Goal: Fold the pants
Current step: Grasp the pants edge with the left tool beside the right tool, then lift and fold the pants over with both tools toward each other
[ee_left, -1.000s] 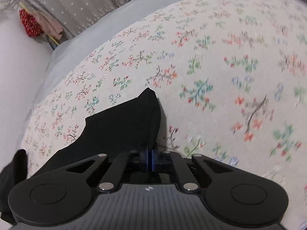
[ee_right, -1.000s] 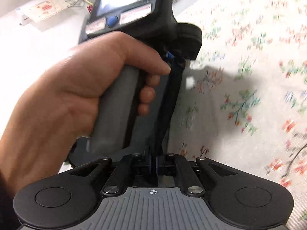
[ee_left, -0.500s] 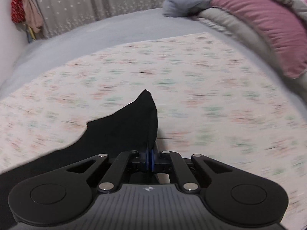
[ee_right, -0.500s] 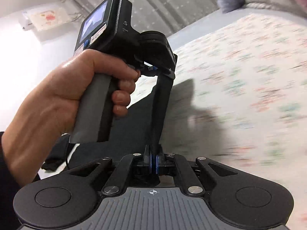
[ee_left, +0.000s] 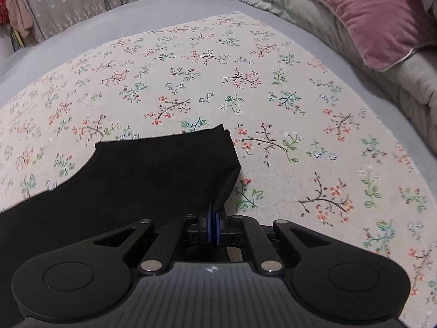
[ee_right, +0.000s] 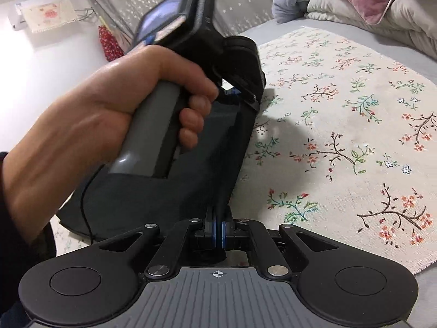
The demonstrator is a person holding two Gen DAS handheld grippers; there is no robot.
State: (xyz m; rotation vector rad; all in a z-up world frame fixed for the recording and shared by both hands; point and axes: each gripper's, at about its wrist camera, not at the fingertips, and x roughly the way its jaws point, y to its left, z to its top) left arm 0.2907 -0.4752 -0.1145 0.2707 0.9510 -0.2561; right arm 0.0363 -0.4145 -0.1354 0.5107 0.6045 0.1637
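Pants [ee_left: 131,180], black, pinched at one edge in both clenched jaws: left hand-held gripper [ee_left: 213,225], right hand-held gripper [ee_right: 218,232]. Cloth trails leftward from each, over floral mat [ee_left: 273,95]. Hand [ee_right: 109,114] grips the left handle.

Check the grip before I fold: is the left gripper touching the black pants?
Touching. The left wrist view shows the left gripper with its jaws shut on an edge of the black pants.
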